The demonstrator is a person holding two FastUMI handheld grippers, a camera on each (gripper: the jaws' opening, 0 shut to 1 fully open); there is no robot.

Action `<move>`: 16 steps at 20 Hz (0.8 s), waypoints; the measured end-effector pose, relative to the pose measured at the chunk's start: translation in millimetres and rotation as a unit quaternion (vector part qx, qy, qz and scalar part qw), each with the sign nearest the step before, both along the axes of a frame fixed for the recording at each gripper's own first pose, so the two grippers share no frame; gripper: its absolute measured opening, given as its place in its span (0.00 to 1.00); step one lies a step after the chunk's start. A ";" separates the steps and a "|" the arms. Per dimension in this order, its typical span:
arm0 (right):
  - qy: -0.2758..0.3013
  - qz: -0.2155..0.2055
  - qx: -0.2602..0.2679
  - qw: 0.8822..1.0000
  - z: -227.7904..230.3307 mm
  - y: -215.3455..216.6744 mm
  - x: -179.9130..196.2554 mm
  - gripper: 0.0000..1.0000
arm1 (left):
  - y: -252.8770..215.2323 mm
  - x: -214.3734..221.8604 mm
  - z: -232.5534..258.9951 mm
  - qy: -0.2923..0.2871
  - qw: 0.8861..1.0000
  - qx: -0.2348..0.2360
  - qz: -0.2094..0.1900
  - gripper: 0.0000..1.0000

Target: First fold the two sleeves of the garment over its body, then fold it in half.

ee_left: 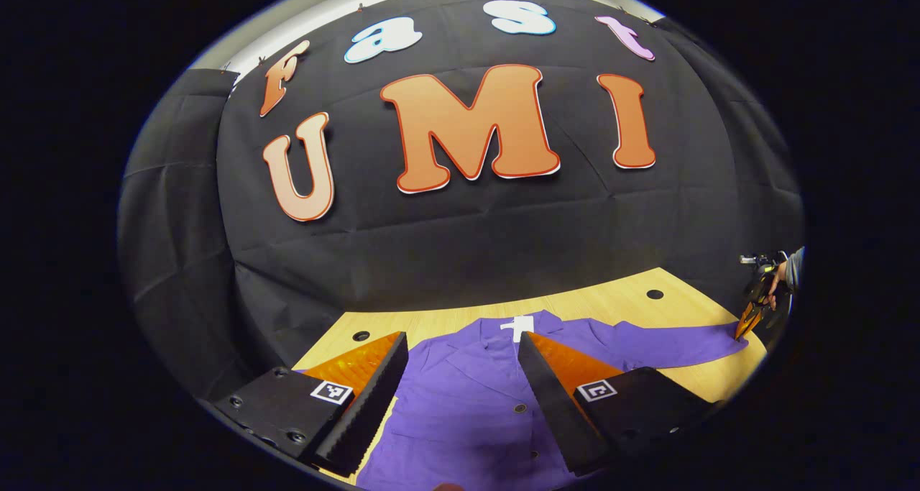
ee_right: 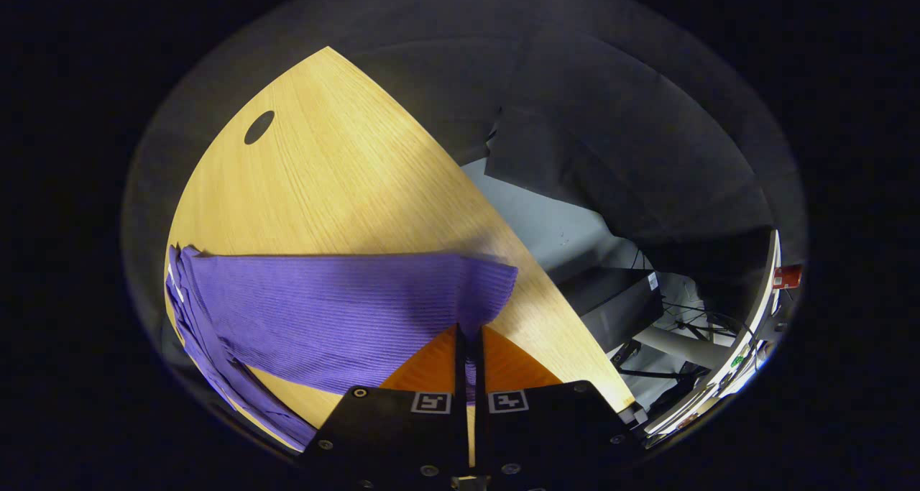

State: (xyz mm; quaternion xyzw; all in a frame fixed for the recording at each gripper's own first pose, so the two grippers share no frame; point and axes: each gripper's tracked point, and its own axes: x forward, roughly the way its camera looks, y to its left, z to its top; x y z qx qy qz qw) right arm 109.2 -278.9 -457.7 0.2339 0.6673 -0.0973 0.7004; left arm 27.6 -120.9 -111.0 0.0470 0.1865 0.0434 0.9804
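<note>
1. The right gripper (ee_right: 468, 340) has its fingers clenched on the cuff of the sleeve (ee_right: 345, 304).
2. The left gripper (ee_left: 460, 376) hangs with fingers spread above the purple garment (ee_left: 467, 405).
3. The garment lies flat on the tabletop (ee_right: 345, 167).

Lying flat on the light wooden table (ee_left: 632, 305), lower centre of the left gripper view: the purple buttoned garment (ee_left: 474, 397), collar toward the wall, one sleeve (ee_left: 668, 343) stretched to the right edge, meeting the right gripper (ee_left: 744, 327). In the right gripper view, sleeve (ee_right: 345, 311) across lower left, cuff at centre between the right gripper (ee_right: 469, 343) fingers.
</note>
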 end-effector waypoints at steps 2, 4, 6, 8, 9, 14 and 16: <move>-0.008 -0.009 0.004 1.000 11.0 3.6 3.5 0.04 | 8.5 -0.9 -0.9 0.000 1.000 0.001 0.002 0.97; -0.026 -0.013 0.008 1.000 32.3 9.3 7.8 0.04 | 15.1 -0.9 -1.2 0.001 1.000 -0.001 0.002 0.97; -0.046 -0.016 0.019 0.999 58.7 23.2 11.5 0.04 | 22.6 0.8 1.4 -0.005 1.000 -0.005 -0.001 0.97; -0.069 -0.006 0.025 0.997 86.6 41.0 15.0 0.04 | 30.6 1.8 3.6 -0.010 1.000 -0.008 -0.005 0.97; -0.082 -0.001 0.026 0.996 100.5 51.0 17.8 0.04 | 34.9 3.2 5.4 -0.013 1.000 -0.010 -0.007 0.97; -0.137 0.031 0.036 0.989 174.6 109.3 31.3 0.04 | 80.5 0.7 10.9 -0.030 0.999 -0.019 -0.007 1.00; -0.153 0.046 0.034 0.987 201.9 136.7 36.0 0.03 | 103.5 -1.8 7.8 -0.029 0.999 -0.026 -0.001 0.97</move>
